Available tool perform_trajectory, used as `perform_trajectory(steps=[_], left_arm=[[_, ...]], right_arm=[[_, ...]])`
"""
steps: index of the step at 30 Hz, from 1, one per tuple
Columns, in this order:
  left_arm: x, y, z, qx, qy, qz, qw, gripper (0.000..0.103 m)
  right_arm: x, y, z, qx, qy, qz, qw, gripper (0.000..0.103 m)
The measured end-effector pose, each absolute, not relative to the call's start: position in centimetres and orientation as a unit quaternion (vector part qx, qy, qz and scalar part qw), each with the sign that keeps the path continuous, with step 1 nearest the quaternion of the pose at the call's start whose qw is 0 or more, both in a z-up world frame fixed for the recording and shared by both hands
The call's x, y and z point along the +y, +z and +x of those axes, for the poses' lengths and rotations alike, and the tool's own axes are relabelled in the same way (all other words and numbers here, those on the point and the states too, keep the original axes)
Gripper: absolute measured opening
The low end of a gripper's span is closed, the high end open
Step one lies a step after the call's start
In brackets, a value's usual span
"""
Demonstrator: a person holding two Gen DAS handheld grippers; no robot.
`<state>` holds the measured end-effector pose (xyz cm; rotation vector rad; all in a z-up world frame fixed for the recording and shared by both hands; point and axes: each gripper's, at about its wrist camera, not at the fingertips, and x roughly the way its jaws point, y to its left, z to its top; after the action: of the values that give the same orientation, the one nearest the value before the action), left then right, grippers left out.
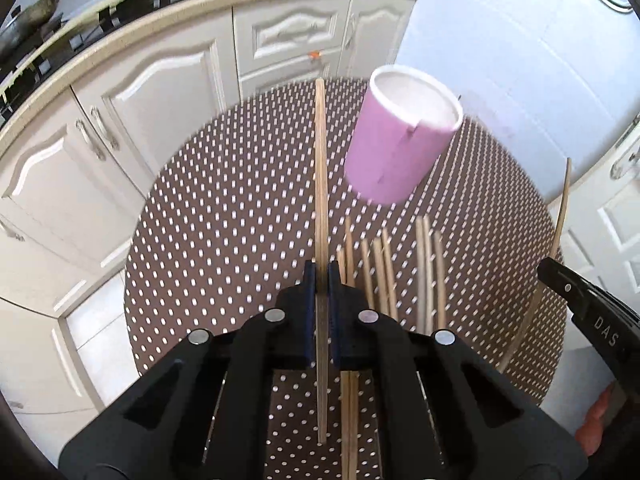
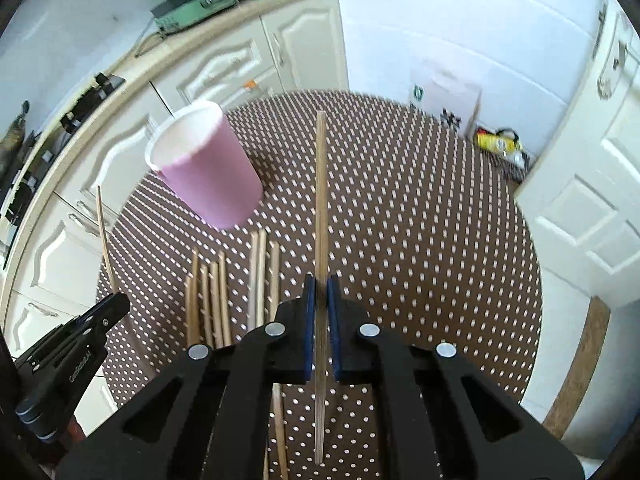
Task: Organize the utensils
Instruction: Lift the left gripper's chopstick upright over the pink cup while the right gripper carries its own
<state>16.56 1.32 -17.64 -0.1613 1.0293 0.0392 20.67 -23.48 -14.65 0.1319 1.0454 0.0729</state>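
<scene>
My left gripper (image 1: 321, 270) is shut on one wooden chopstick (image 1: 321, 168), which points away over the table. My right gripper (image 2: 321, 282) is shut on another chopstick (image 2: 321, 200) in the same way. Both held sticks are lifted off the cloth. Several more chopsticks (image 1: 384, 276) (image 2: 224, 292) lie side by side on the brown polka-dot tablecloth (image 1: 224, 232) (image 2: 420, 220) just below the grippers. A pink cylindrical holder (image 1: 400, 140) (image 2: 208, 168) with a white inside stands beyond them. The right gripper (image 1: 576, 300) with its stick shows at the left view's right edge; the left gripper (image 2: 92, 320) shows at the right view's left edge.
The round table stands close to cream kitchen cabinets (image 1: 160, 92) (image 2: 224, 68) with a worktop carrying a stove, an appliance (image 2: 192, 4) and bottles. A white door (image 2: 592, 208) is on the right. Bags (image 2: 500, 144) lie on the floor past the table.
</scene>
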Motion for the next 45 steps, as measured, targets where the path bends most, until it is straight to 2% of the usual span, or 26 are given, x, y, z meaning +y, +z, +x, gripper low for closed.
perform_trajectory(steps=[24,31,37,45], left_arm=[[-0.3,-4.3,20.1,0.324,-0.018,-0.062,0.944,0.006],[-0.9,-0.6,21.9,0.285,-0.035,-0.059,0.956,0.006],[-1.4,0.4,23.8,0.276,-0.047,-0.063,0.958,0.006],[-1.6,-2.6,26.7,0.314,-0.045,-0.066,0.946,0.007]], right_arm=[[-20.1,-0.5,21.1,0.330,0.093,0.065,0.937,0.005],[-19.9,2.0,22.3,0.305,0.113,0.072,0.943,0.005],[-19.3,2.2,23.7,0.308,0.139,0.064,0.939,0.005],[-18.7,-0.4,26.7,0.340,0.145,0.055,0.928,0.005]])
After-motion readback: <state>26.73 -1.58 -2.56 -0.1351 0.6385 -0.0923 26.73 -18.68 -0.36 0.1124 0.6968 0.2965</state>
